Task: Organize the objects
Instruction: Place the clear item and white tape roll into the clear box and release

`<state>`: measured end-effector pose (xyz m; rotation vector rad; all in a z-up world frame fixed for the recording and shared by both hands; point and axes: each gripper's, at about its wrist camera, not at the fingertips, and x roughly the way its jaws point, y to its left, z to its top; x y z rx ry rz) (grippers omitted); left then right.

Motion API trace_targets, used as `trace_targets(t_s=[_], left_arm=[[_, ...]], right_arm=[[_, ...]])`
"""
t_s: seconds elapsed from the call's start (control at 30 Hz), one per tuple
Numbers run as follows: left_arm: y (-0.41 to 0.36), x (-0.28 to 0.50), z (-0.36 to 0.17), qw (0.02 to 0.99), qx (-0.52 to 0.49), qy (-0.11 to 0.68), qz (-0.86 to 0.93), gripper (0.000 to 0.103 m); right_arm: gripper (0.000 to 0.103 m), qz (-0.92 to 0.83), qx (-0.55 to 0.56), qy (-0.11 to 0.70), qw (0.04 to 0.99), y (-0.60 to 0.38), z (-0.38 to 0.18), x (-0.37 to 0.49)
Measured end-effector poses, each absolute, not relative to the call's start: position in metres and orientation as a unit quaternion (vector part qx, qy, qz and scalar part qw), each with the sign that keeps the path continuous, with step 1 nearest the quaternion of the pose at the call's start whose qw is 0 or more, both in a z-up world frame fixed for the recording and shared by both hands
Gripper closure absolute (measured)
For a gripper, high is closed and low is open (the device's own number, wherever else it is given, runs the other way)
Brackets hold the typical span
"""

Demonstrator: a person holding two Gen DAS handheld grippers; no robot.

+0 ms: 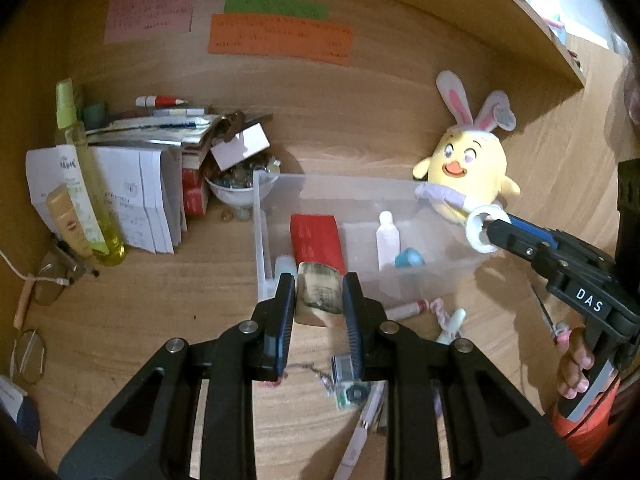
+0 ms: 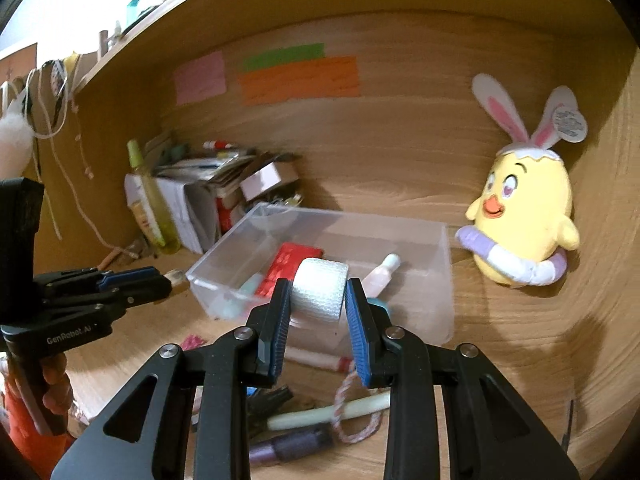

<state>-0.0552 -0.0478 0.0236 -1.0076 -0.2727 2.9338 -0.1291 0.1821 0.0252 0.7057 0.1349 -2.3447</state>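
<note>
I am holding a gripper in each hand over a wooden desk, and the clear plastic bin (image 1: pixel 260 240) is my landmark for everything here. My left gripper (image 1: pixel 319 296) is pinching a worn beige block (image 1: pixel 320 292) with dark smudged print, its jaws pressed against both sides of it, hovering just at the bin's near wall. My right gripper (image 2: pixel 318 300) is clamping a white tape roll (image 2: pixel 320 292) between its blue pads (image 2: pixel 356 320), and is carrying it above the near edge of the bin; in the left wrist view that roll (image 1: pixel 482 230) is hanging at the bin's right end.

Inside the bin a red packet (image 1: pixel 316 242), a small white bottle (image 1: pixel 387 240) and a blue cap (image 1: pixel 409 259) are lying. A yellow chick plush with bunny ears (image 1: pixel 468 160) is sitting just behind the bin's right corner, leaning on the back panel. Left of the bin, a white bowl of marbles (image 1: pixel 240 190) is standing close by, then a stack of papers and booklets (image 1: pixel 144 196), and a yellow-green spray bottle (image 1: pixel 86 176) farther left. In front of the bin, pens and a twisted pink cord (image 2: pixel 352 412) are lying scattered on the desk. Pink, green and orange sticky notes (image 1: pixel 280 36) are sticking to the back panel above the bin.
</note>
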Motion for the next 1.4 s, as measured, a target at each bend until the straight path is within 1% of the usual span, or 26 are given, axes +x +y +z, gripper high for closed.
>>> trace_targets(t_s=[0.23, 0.43, 0.7, 0.9, 1.1, 1.37, 1.4], left_arm=[[-0.053, -0.072, 0.031, 0.009, -0.312, -0.095, 0.945, 0.079], [-0.061, -0.088, 0.032, 0.006, -0.308, -0.115, 0.945, 0.079], [-0.061, -0.116, 0.02, -0.01, -0.322, -0.102, 0.941, 0.079], [-0.055, -0.133, 0.006, -0.001, -0.342, -0.092, 0.935, 0.079], [-0.05, -0.143, -0.006, 0.008, -0.358, -0.086, 0.93, 0.079], [-0.042, -0.138, -0.007, 0.017, -0.359, -0.067, 0.931, 0.079], [-0.041, -0.137, -0.006, 0.018, -0.36, -0.065, 0.931, 0.077]], right_arm=[[0.078, -0.911, 0.26, 0.05, 0.316, 0.19, 0.033, -0.15], [0.078, -0.914, 0.265, 0.052, 0.303, 0.191, 0.029, -0.168], [0.078, -0.907, 0.301, 0.057, 0.289, 0.184, 0.003, -0.19], [0.078, -0.9, 0.331, 0.059, 0.277, 0.182, -0.019, -0.205], [0.078, -0.897, 0.342, 0.061, 0.275, 0.18, -0.027, -0.209], [0.077, -0.893, 0.354, 0.067, 0.271, 0.177, -0.034, -0.214], [0.077, -0.892, 0.354, 0.071, 0.271, 0.176, -0.034, -0.213]])
